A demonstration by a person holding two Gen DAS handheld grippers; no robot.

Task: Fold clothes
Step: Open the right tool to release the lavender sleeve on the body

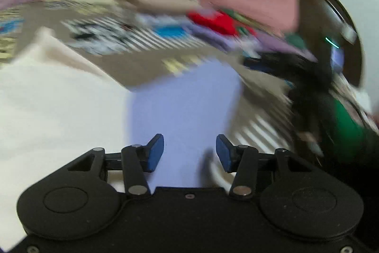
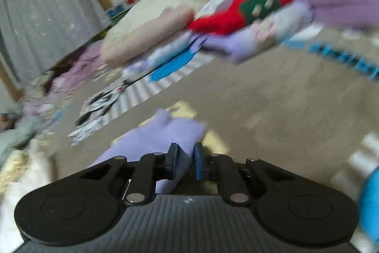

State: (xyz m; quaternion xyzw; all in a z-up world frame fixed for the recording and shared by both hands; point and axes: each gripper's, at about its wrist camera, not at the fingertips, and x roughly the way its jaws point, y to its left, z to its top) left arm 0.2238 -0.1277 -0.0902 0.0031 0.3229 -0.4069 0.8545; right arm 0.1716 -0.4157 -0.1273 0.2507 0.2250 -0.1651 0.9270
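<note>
A lavender cloth lies flat on the beige patterned mat, next to a cream garment. My left gripper hovers over its near end, jaws wide open with nothing pinched between them. In the right wrist view the same lavender cloth runs from the mat into my right gripper. That gripper's jaws stand a narrow gap apart with the cloth's edge between them, and the pads do not seem to press on it. Both views are blurred.
A jumbled heap of clothes lies at the far side, with a red garment, a pink one and a purple one. A dark blurred shape with green is at the right. A curtain hangs at the left.
</note>
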